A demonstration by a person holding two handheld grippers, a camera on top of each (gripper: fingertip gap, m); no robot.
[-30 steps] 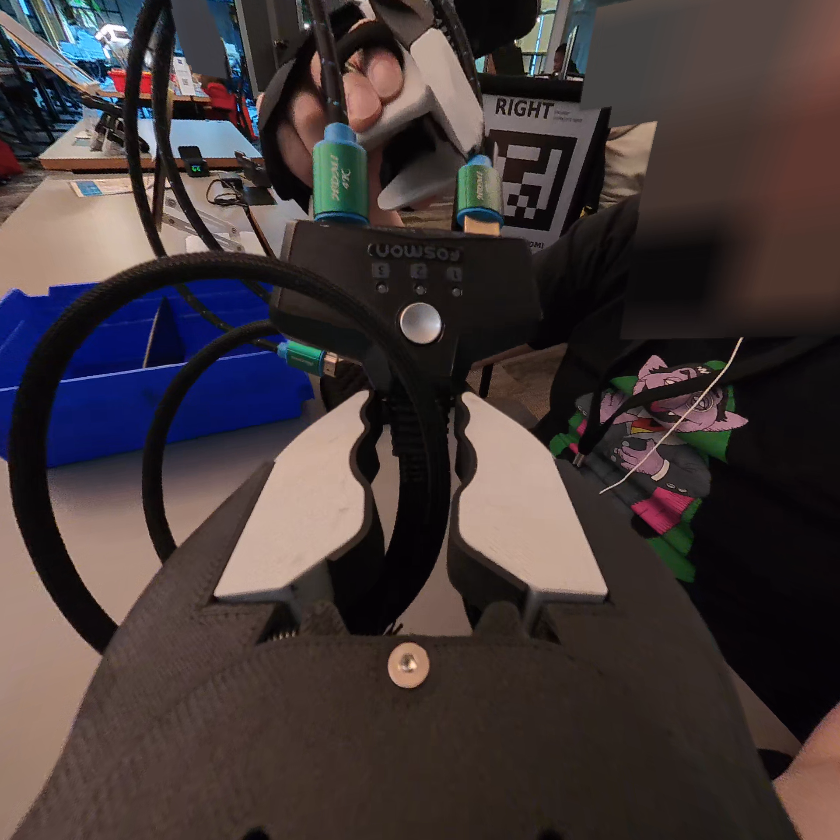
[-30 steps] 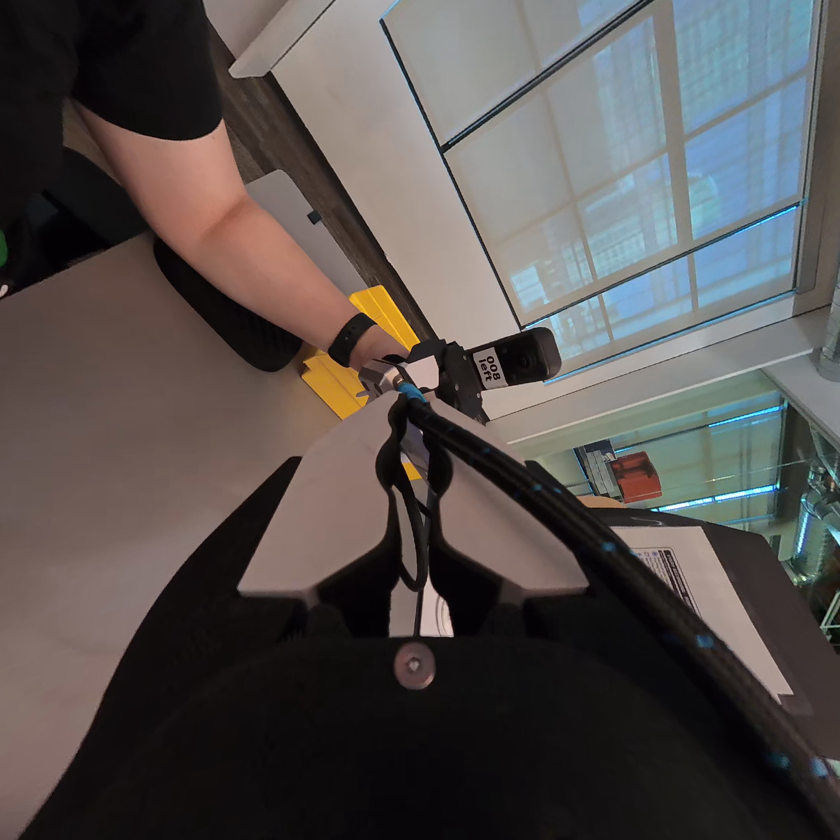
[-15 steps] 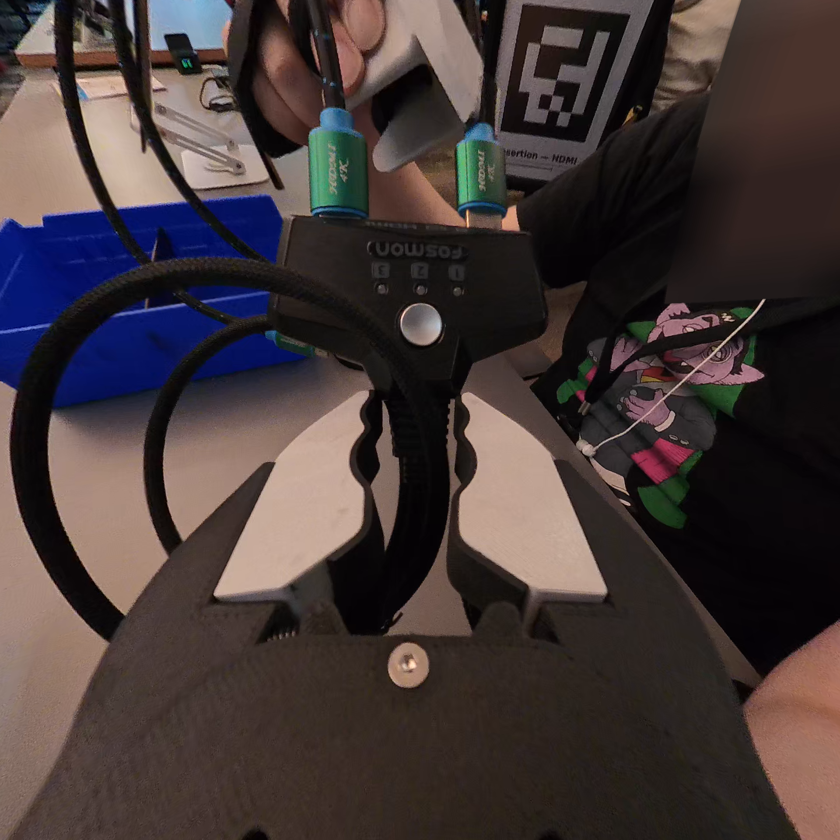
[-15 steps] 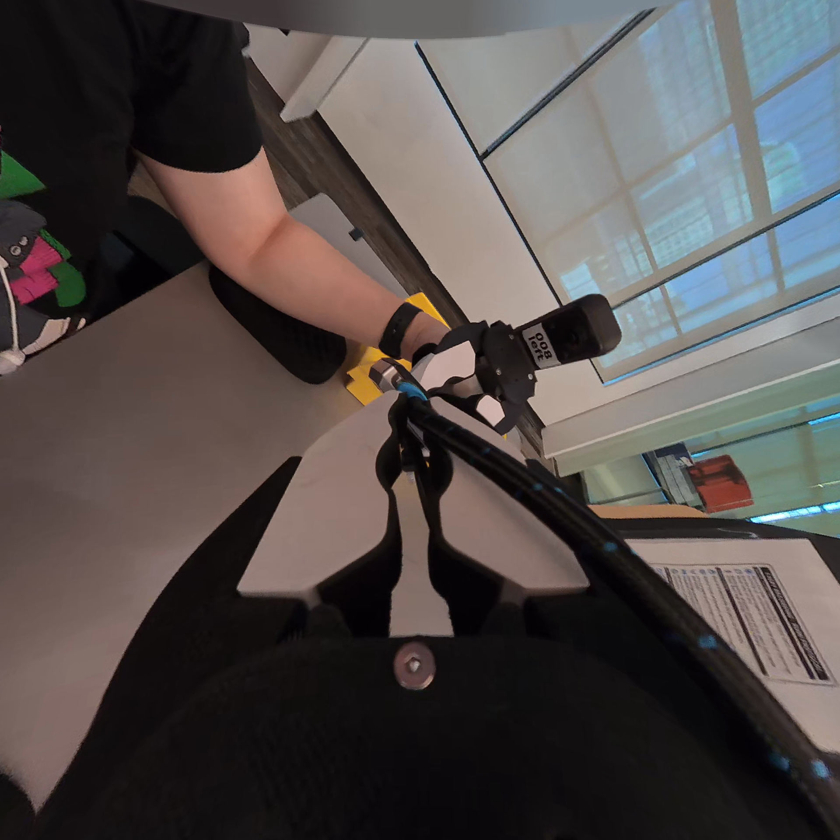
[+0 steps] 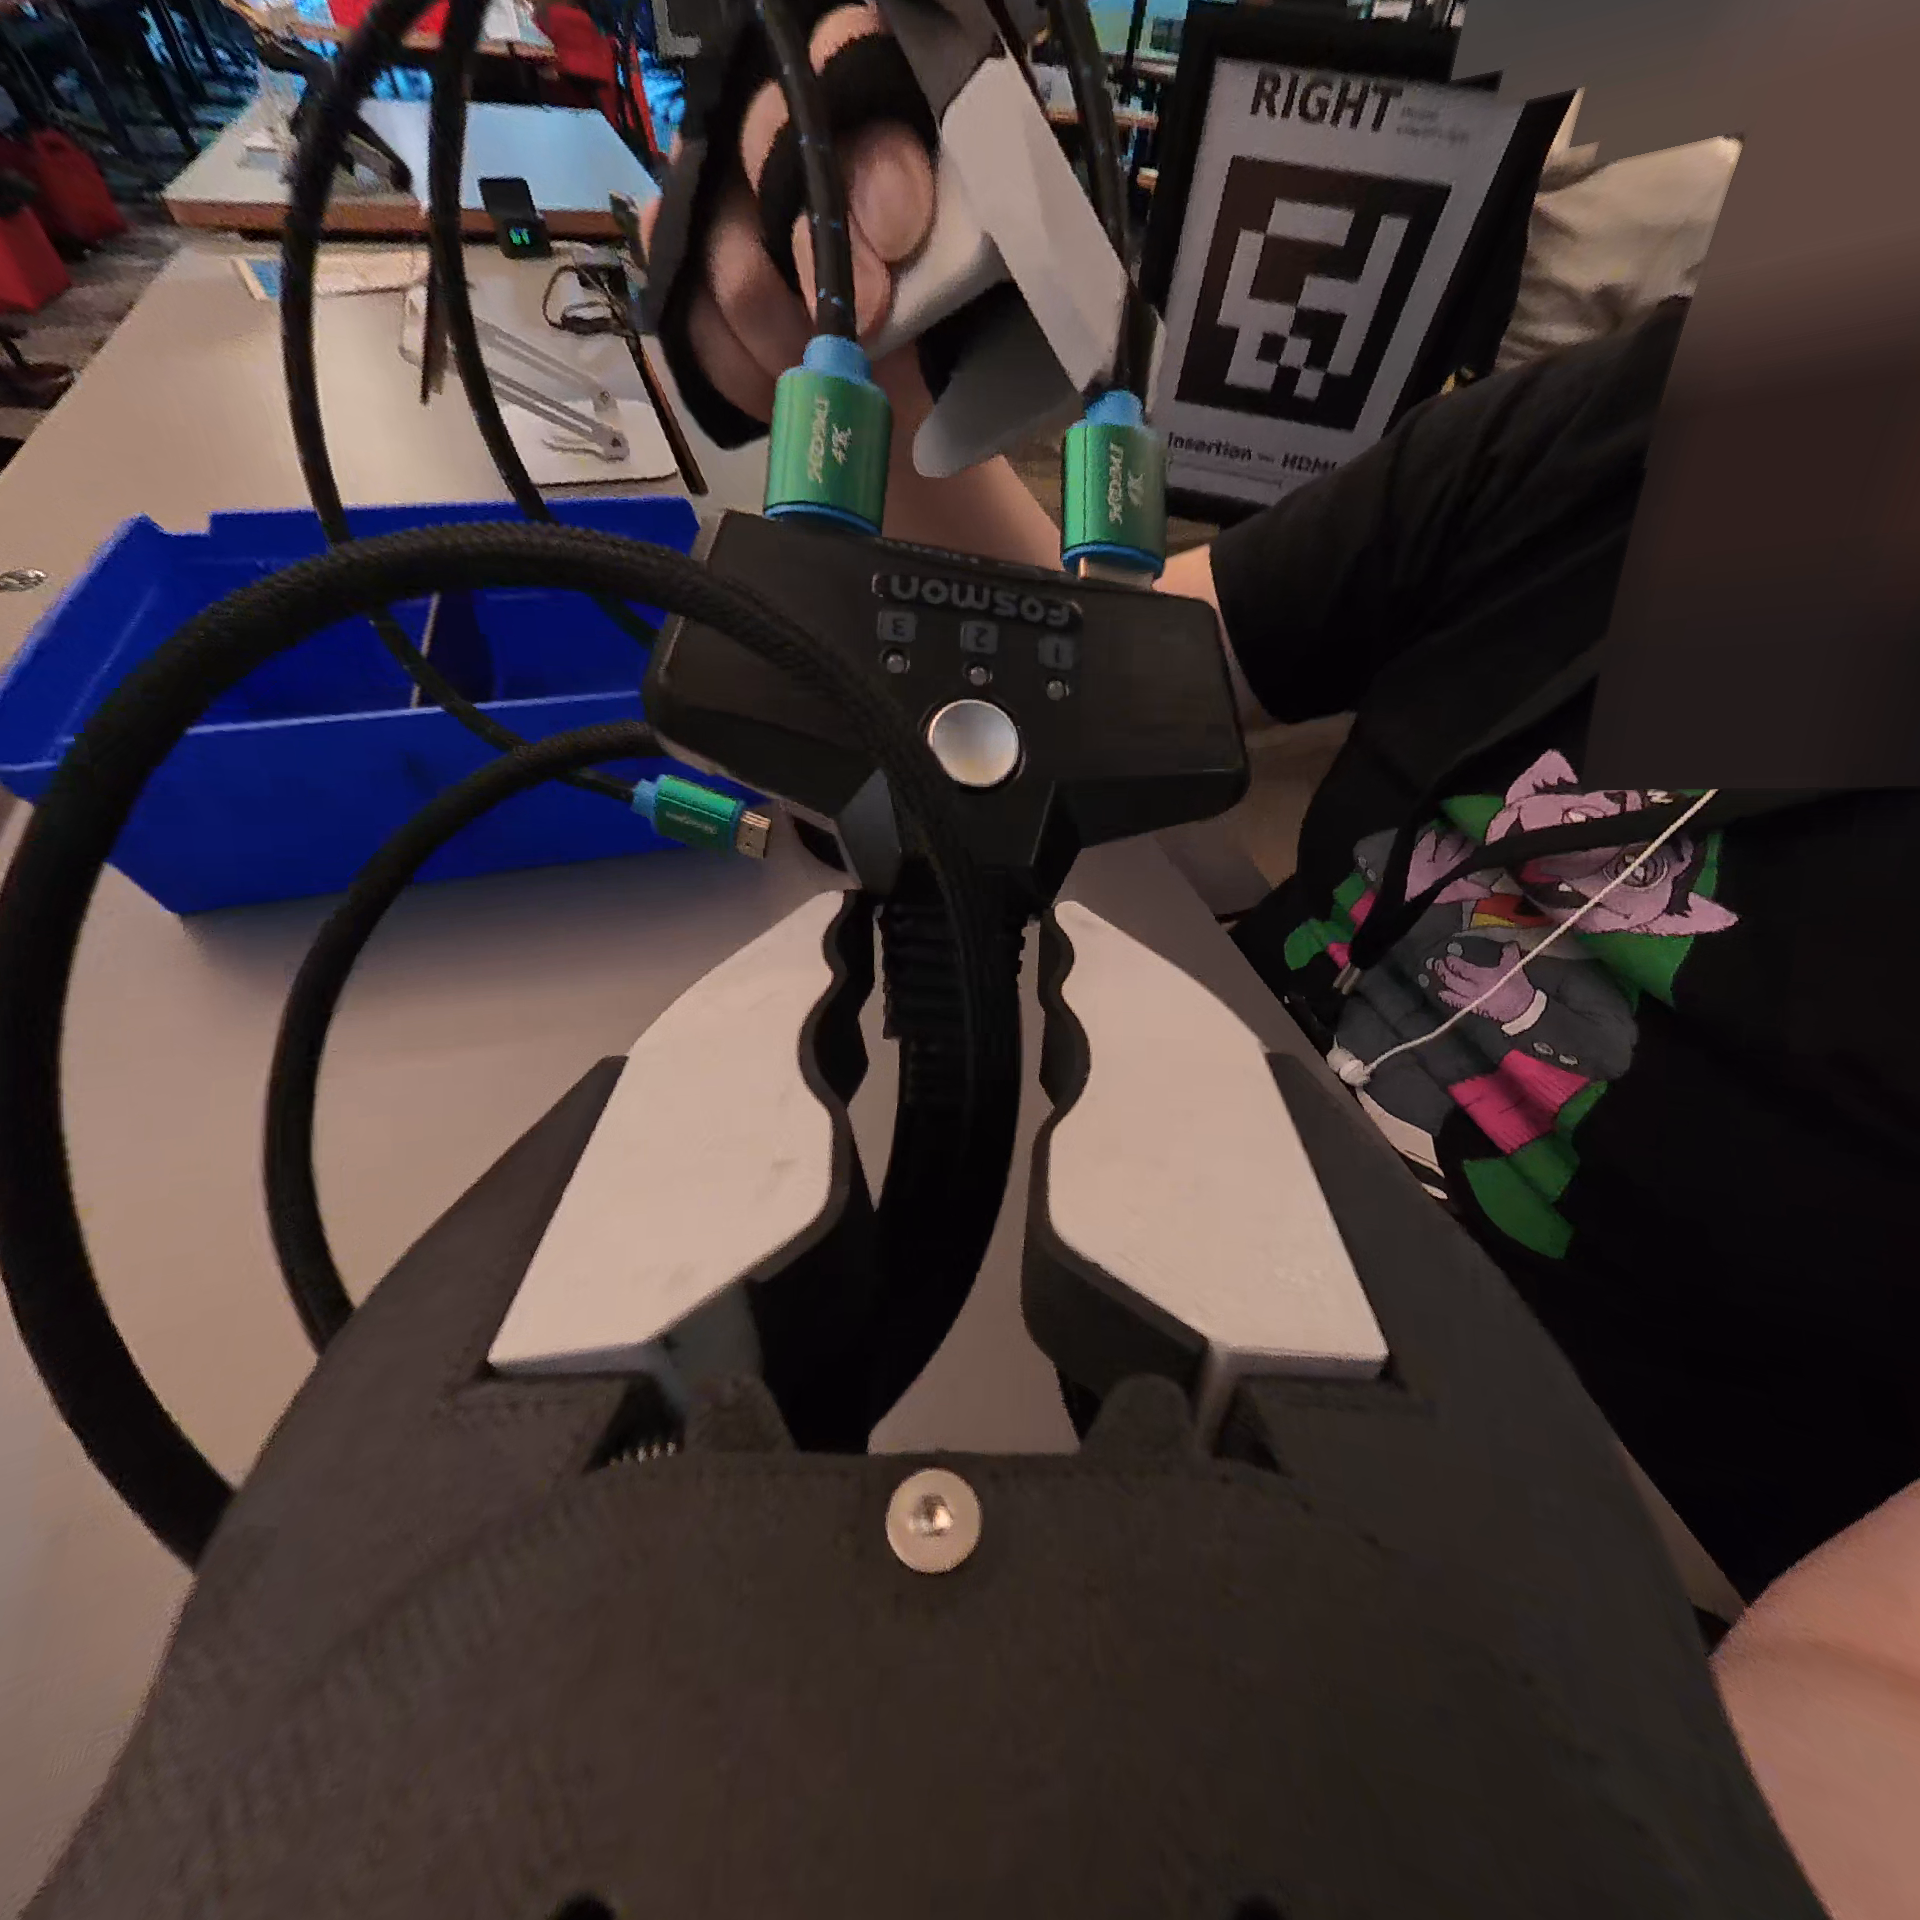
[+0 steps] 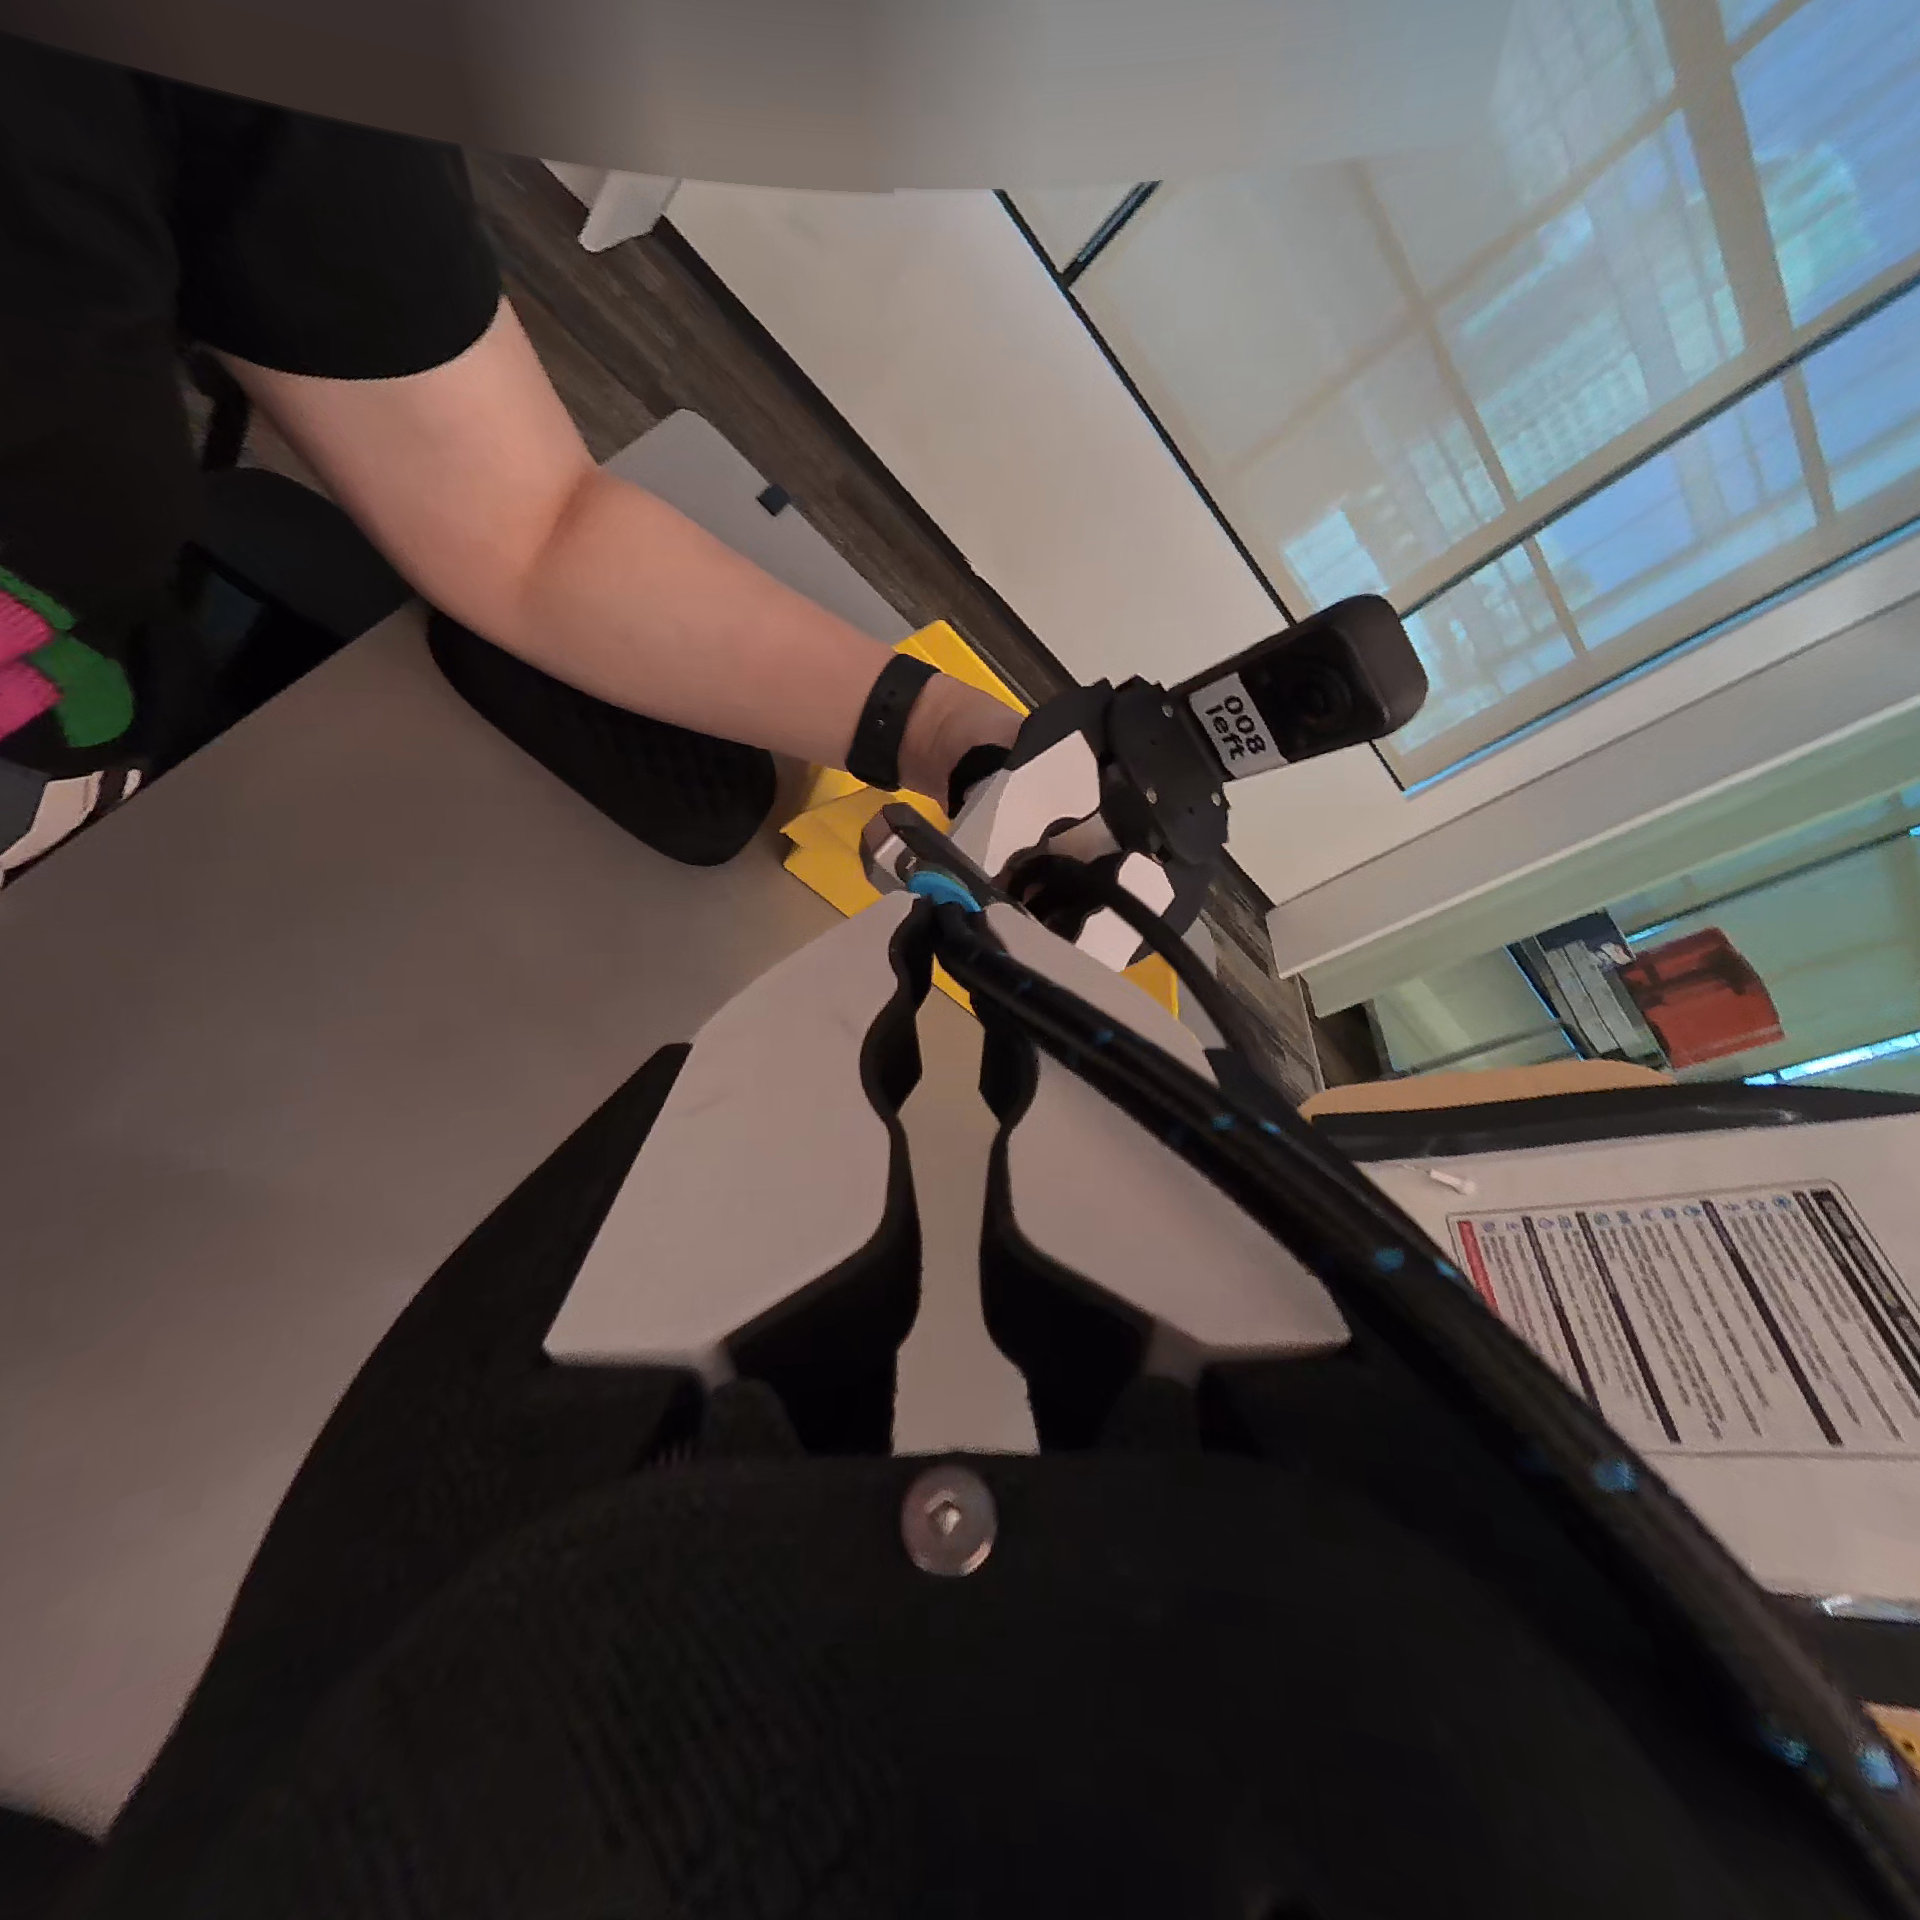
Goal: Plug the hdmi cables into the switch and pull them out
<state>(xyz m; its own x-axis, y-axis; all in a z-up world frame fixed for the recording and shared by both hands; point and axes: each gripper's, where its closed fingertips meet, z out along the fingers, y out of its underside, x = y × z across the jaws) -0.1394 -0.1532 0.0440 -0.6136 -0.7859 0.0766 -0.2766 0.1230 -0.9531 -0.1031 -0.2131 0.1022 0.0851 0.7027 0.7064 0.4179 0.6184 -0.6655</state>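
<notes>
Gripping the switch stem, left fingers — only their view shows right fingers pinching a cable.

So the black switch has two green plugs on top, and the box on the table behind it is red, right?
Nearly. The left wrist view shows the box is blue, not red. The black switch does have two green plugs on top.

Black switch, green plugs, blue bin

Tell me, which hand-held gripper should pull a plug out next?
Probably the right hand-held gripper: it sits at the green plugs atop the switch. The left hand-held gripper is shut on the switch's cable, steadying it.
</notes>
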